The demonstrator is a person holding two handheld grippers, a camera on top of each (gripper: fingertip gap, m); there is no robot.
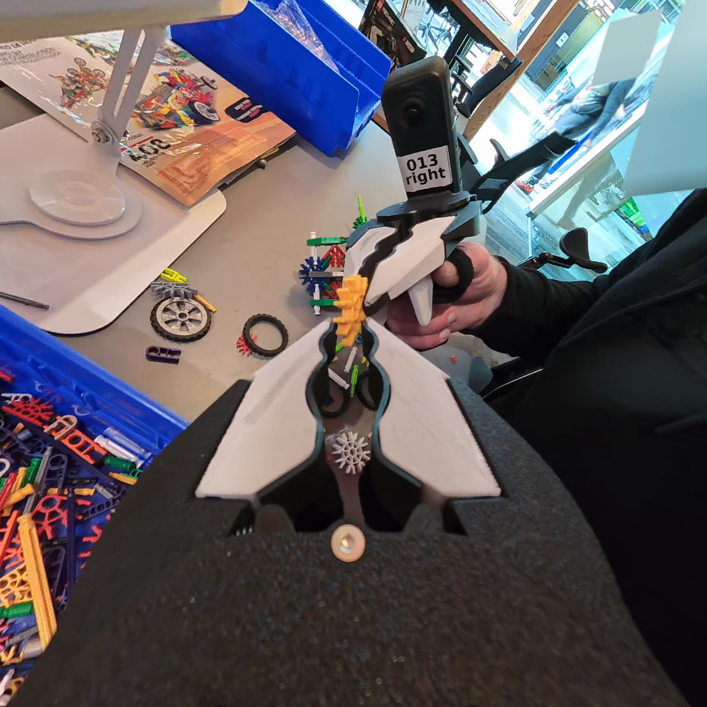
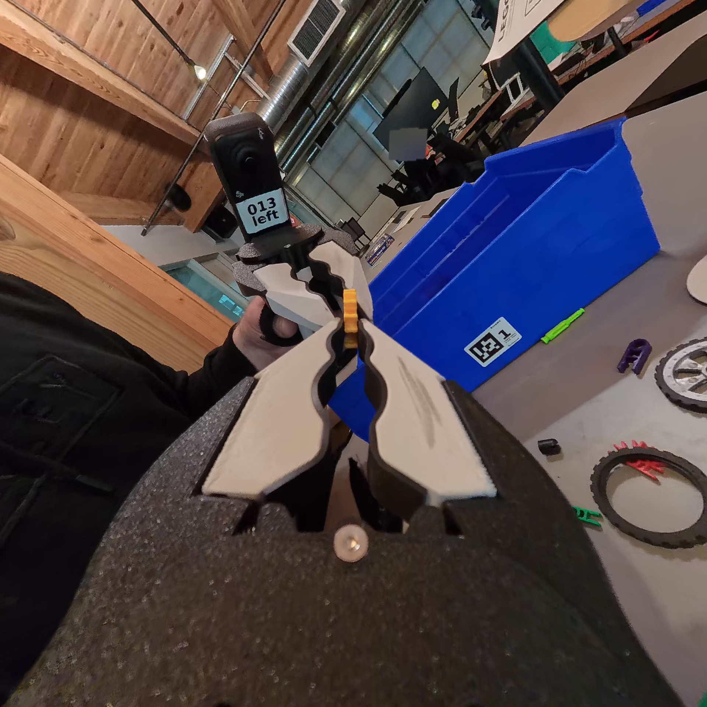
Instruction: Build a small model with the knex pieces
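A yellow snowflake-shaped connector is held in the air between both grippers, above the grey table. My left gripper is shut on its lower part. My right gripper, held by a hand in a black sleeve, comes in from the far side and is shut on the same piece. In the right wrist view the connector shows edge-on, pinched at my right gripper's tips, with the left gripper closing on it from behind. Where each gripper's pads touch the connector is partly hidden.
A small built model of rods and connectors stands behind the grippers. A grey wheel, black tyre, purple clip and white connector lie on the table. A blue bin of parts is at left, an empty blue bin beyond. The grippers are tip to tip, or close to it.
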